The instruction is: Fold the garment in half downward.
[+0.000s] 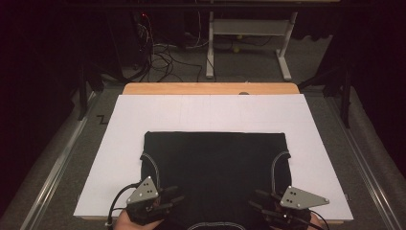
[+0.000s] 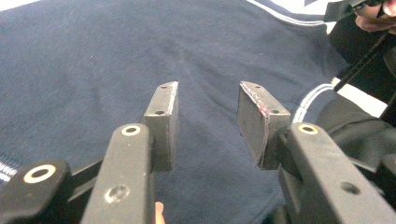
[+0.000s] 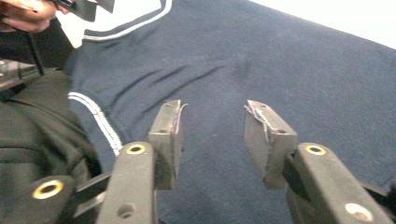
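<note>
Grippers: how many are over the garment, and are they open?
2. The left gripper is over the dark garment at its near left, the right gripper at its near right. Both have their jaws apart, holding nothing.

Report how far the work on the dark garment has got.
Done: the dark garment lies spread flat on the white sheet. In hand: the left gripper and right gripper hover open over its near shoulders, holding nothing. Left: likely gripping and folding it; no fold shows yet.
</note>
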`<move>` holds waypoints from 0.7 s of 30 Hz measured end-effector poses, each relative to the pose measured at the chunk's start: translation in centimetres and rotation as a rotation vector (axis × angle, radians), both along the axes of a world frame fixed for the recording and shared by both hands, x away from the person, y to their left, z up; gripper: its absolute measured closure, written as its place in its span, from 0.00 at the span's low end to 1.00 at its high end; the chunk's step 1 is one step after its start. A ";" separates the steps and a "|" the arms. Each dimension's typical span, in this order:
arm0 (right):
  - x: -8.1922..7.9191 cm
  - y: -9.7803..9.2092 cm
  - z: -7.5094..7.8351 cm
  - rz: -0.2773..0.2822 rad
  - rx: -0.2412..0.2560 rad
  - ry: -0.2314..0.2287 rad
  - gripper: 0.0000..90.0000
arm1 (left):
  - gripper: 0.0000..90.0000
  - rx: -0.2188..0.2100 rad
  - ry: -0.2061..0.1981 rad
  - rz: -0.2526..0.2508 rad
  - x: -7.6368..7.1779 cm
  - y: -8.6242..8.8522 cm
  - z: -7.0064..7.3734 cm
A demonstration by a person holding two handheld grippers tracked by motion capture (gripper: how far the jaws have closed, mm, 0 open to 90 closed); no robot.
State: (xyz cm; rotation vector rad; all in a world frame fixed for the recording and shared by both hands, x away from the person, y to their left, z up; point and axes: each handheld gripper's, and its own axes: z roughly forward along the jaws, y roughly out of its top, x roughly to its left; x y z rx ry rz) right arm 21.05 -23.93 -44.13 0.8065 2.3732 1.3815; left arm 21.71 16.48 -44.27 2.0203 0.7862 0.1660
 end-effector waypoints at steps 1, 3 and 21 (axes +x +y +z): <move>0.2 -0.1 -0.2 -0.012 0.001 0.005 0.59 | 0.56 0.002 0.003 0.008 0.1 0.1 -0.1; 0.4 -0.2 -0.5 -0.025 -0.002 0.009 0.56 | 0.53 0.002 0.014 0.021 0.4 0.3 -0.4; 2.0 -1.0 -1.7 -0.139 0.023 0.019 0.31 | 0.35 0.008 0.033 0.099 2.5 1.9 -1.5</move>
